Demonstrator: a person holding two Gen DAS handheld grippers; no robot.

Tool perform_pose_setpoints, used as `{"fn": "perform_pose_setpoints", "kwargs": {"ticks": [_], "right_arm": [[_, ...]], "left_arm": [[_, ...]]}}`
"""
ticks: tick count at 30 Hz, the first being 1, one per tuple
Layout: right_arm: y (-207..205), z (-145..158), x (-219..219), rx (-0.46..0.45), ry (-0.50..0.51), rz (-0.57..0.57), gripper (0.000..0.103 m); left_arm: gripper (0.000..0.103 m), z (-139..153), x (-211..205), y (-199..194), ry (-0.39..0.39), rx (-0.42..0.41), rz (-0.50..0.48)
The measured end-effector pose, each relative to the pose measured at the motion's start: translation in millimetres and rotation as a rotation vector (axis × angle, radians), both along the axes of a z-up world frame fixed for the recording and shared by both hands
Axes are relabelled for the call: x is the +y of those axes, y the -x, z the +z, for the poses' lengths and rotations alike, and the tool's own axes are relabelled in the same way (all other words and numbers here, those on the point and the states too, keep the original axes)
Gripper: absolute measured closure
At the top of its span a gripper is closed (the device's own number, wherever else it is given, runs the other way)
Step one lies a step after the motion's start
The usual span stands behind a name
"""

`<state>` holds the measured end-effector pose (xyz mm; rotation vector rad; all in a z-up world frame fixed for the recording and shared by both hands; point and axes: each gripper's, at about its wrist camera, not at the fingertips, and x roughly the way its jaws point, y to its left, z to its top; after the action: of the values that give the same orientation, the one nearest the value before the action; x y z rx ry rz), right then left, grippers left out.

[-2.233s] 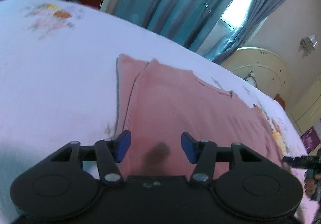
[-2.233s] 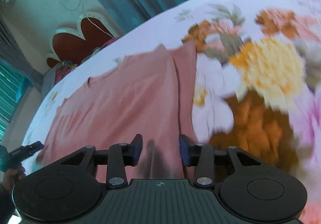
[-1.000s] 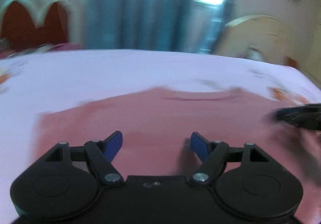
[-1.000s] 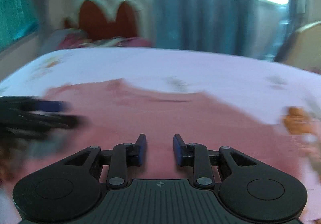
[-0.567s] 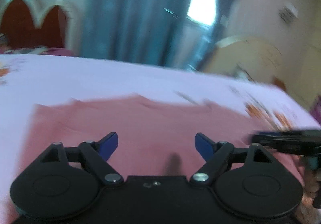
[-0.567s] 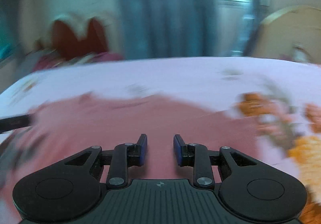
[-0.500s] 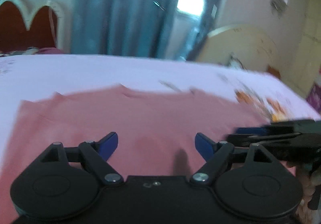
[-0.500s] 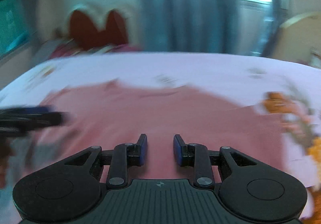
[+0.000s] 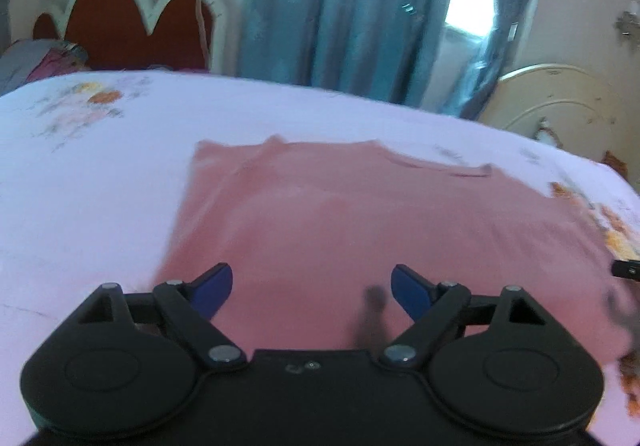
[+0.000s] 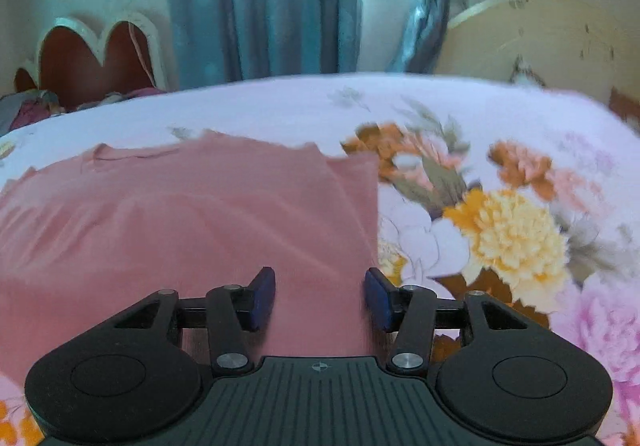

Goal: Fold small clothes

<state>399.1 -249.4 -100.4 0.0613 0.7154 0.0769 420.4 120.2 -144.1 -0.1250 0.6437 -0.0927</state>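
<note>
Pink knit top [image 9: 360,214] lies flat on the bed [image 9: 100,174], spread wide across the floral sheet, neckline on the far side, hem toward both cameras. In the right wrist view its right edge shows a narrow doubled strip, likely a sleeve or side panel lying folded in; the left wrist view shows a similar strip at the left edge.

Handling, by judgement: light, thin, fully limp cloth. It will drape and drag on the sheet, not hold a crease unaided. Low slip risk against the pads, but a pinch may catch only the top layer or pick up the bedsheet below. Best holds look to be the two near hem corners, one per gripper, so the fold lifts evenly toward the neckline.

Left gripper [image 9: 311,285]: jaws opening, wide apart, nothing between the pads; it hangs over the near left part of the top, tilted down toward the cloth, near the left edge.

Right gripper [image 10: 320,298]: jaws opening, about half spread, pads clear of the fabric, nothing grasped; angled down over the near right edge, where pink cloth meets the printed flowers.

Blue curtains [image 10: 260,6] and a headboard [image 9: 132,30] behind.
</note>
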Motion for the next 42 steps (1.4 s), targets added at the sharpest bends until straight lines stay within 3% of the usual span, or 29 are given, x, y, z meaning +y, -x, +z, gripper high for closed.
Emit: {"fn": "perform_pose_setpoints", "kwargs": {"ticks": [6, 10, 13, 17, 24, 27, 32, 34, 38, 42], "right_arm": [[42.9, 1.8, 80.9, 0.013, -0.027, 0.247, 0.052], [58.8, -13.3, 109.7, 0.055, -0.022, 0.303, 0.053], [63.0, -18.2, 111.1, 0.037, 0.021, 0.324, 0.053], [70.9, -18.0, 83.1, 0.041, 0.016, 0.249, 0.053], [78.8, -13.4, -14.7, 0.062, 0.011, -0.03, 0.053], [78.8, -15.8, -39.4, 0.11, 0.022, -0.092, 0.059], [85.5, 8.8, -33.9, 0.005, 0.0, -0.068, 0.065], [83.5, 11.2, -20.9, -0.018, -0.004, -0.005, 0.074], [68.3, -15.8, -10.2, 0.138, 0.07, 0.002, 0.075], [74.7, -2.3, -13.0, 0.079, 0.059, 0.002, 0.075]], "left_arm": [[0.017, -3.5, -65.6, 32.0, -0.038, -0.009, -0.14], [0.014, -14.5, -83.1, 47.6, -0.035, 0.033, -0.205], [0.014, -19.4, -87.3, 53.5, -0.081, 0.053, -0.221], [0.014, -17.7, -64.5, 51.6, -0.075, 0.05, -0.151], [0.015, -14.3, 0.6, 60.5, -0.096, 0.051, -0.003], [0.015, -14.5, 10.1, 60.9, -0.088, 0.05, 0.001], [0.015, -9.3, 0.5, 59.6, -0.105, 0.043, 0.017], [0.015, -12.5, 0.0, 58.1, -0.112, 0.056, 0.025], [0.015, -13.8, 2.2, 58.8, -0.115, 0.061, 0.03], [0.015, -15.6, 5.5, 60.6, -0.115, 0.065, 0.03]]}}
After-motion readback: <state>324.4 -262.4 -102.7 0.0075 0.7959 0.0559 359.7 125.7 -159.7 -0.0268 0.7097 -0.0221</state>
